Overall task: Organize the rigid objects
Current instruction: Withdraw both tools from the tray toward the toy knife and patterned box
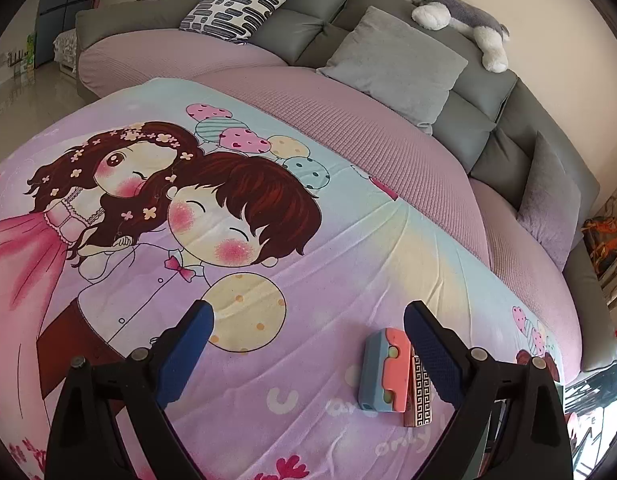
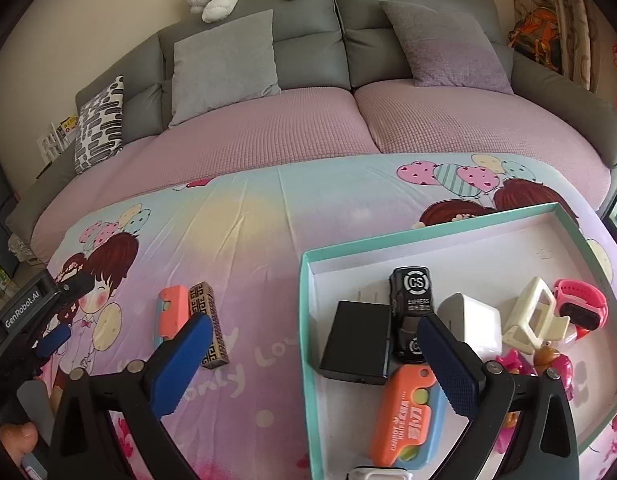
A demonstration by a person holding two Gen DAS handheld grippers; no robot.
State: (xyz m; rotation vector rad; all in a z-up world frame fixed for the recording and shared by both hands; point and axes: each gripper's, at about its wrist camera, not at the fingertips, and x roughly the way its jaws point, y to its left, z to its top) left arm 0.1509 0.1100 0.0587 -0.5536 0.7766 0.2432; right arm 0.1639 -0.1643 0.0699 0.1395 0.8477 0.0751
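- Coral-and-blue block (image 1: pixel 384 368) with yellow-green dots lies on the blanket (image 1: pixel 308 264), touching a gold bar (image 1: pixel 419 392) with a Greek-key pattern.
- Left gripper (image 1: pixel 306 344): jaws spread wide, holding nothing. Both pieces sit just inside its right finger; the bar partly hidden behind that finger.
- Right gripper (image 2: pixel 312 360): also wide apart, empty.
- Teal-rimmed tray (image 2: pixel 306 320) under its right finger holds a black box (image 2: pixel 356 344), black toy car (image 2: pixel 410 304), white adapter (image 2: pixel 474 320), orange knife toy (image 2: pixel 404 412), cream clip (image 2: pixel 532 316), pink watch (image 2: pixel 580 304).
- In the right view, block (image 2: pixel 174 308) and bar (image 2: pixel 208 320) lie just beyond its left finger, outside the tray.
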